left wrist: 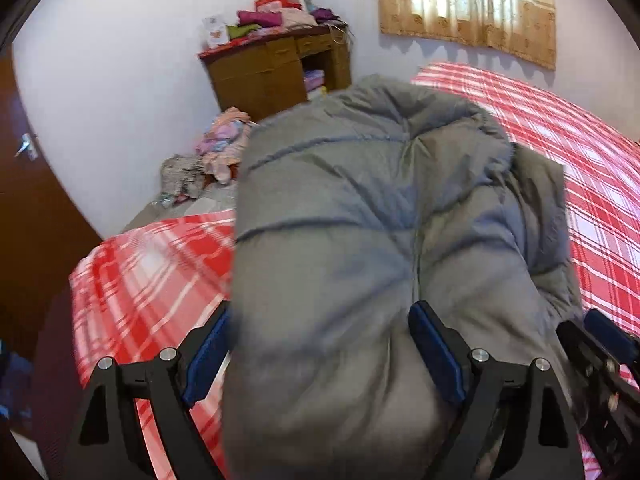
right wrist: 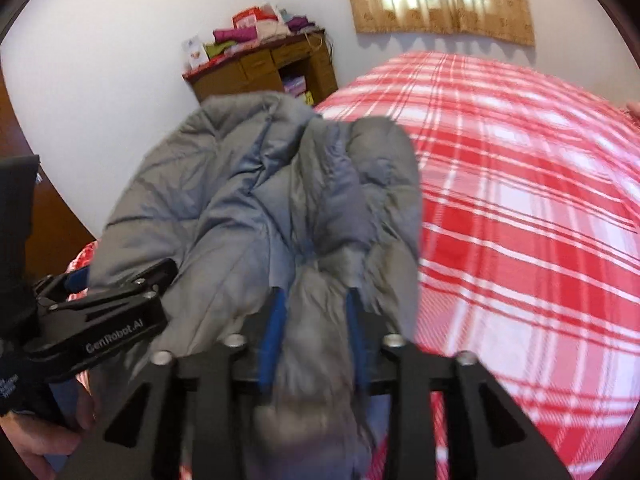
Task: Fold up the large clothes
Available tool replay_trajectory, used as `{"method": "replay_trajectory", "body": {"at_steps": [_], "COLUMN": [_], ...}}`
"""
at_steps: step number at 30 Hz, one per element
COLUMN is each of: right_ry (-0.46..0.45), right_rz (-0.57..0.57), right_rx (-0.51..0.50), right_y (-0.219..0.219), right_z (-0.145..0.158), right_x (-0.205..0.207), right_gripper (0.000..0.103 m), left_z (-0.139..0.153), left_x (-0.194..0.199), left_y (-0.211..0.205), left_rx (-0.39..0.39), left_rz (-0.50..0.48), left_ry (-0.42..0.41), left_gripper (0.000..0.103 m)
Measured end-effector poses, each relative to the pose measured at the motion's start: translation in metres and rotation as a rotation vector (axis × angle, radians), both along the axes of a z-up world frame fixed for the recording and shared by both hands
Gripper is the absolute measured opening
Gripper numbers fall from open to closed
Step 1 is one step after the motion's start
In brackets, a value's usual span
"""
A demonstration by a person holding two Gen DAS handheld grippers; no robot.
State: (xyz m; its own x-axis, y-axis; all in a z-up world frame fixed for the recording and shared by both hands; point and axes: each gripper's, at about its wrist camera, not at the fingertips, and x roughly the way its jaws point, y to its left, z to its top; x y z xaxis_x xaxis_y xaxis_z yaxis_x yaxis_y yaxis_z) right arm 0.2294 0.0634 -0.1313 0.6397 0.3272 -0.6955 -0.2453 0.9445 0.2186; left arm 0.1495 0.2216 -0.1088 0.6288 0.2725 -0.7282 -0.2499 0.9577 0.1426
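Observation:
A grey quilted puffer jacket (left wrist: 360,208) lies bunched on a bed with a red and white plaid sheet (left wrist: 152,280). My left gripper (left wrist: 320,320) has its jaws wide apart around a thick fold of the jacket, the blue pads (left wrist: 434,356) against the fabric. The jacket also fills the middle of the right wrist view (right wrist: 248,208). My right gripper (right wrist: 316,300) is shut on a bunched fold of the jacket and holds it up off the plaid sheet (right wrist: 520,220). The left gripper shows at the left of the right wrist view (right wrist: 120,280).
A wooden cabinet (left wrist: 276,72) stacked with folded clothes stands against the white wall. A pile of pink and patterned clothes (left wrist: 216,152) lies beside the bed. A brown door (left wrist: 28,208) is at left. A curtained window (left wrist: 472,4) is above the bed.

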Motion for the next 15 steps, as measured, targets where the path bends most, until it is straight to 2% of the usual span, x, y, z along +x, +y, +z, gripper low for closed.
{"method": "replay_trajectory", "body": {"at_steps": [1, 2, 7, 11, 15], "right_ry": [-0.009, -0.015, -0.035, -0.107, -0.182], "right_rz": [-0.012, -0.018, -0.038, -0.065, -0.09], "right_rx": [-0.002, 0.002, 0.006, -0.029, -0.025], "right_y": [-0.004, -0.007, -0.028, -0.041, -0.056], "right_z": [0.002, 0.004, 0.014, 0.029, 0.051], "right_x": [-0.009, -0.015, -0.053, -0.078, -0.094], "right_gripper": [0.067, 0.069, 0.069, 0.072, 0.075], "left_z": [0.004, 0.007, 0.017, 0.026, 0.039], "left_x": [-0.008, -0.018, -0.063, -0.093, -0.113], "left_y": [-0.002, -0.004, -0.016, -0.036, -0.048], "left_rx": [0.002, -0.001, -0.015, -0.008, 0.02], "left_rz": [0.003, -0.003, -0.012, -0.056, -0.049], "left_ry": [-0.007, -0.02, -0.07, -0.097, -0.136], "left_gripper": [0.088, 0.088, 0.088, 0.088, 0.088]}}
